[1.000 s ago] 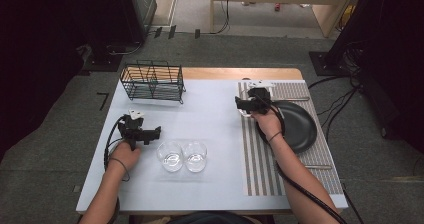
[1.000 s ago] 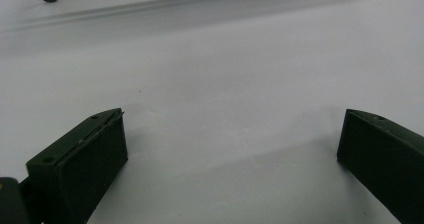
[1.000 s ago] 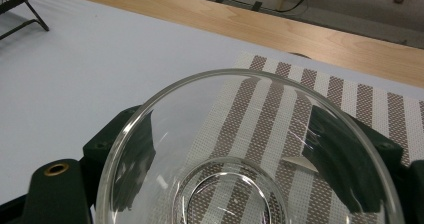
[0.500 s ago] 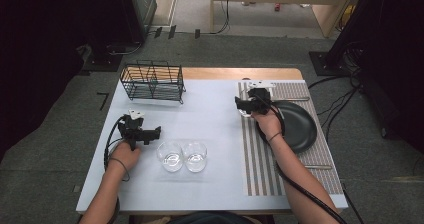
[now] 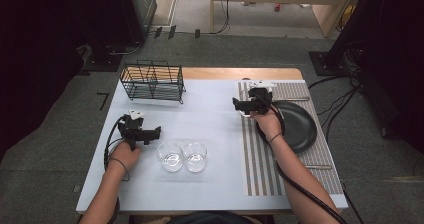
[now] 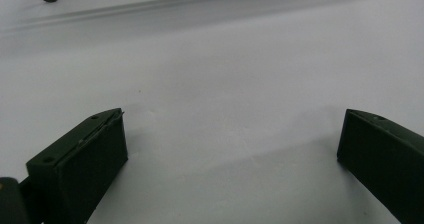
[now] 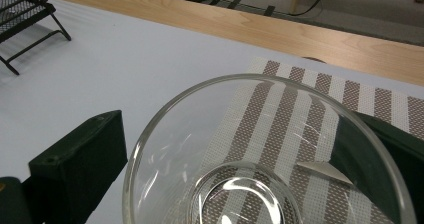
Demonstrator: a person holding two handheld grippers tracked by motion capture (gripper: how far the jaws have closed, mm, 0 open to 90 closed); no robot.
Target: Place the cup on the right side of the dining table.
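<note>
The right claw (image 5: pixel 242 105) has just been opening; its jaws now stand apart around a clear glass (image 7: pixel 270 154) that sits upright on the striped placemat (image 5: pixel 260 159), at the mat's left edge, just beside the black plate (image 5: pixel 297 126). The left claw (image 5: pixel 152 132) is spread wide over bare desk (image 5: pixel 210 109), left of the placemat.

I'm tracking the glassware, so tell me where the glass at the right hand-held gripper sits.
The glass stands upright on the striped placemat, near its far left corner in the high view, between the open jaws of the right hand-held gripper, left of the black plate.
</note>
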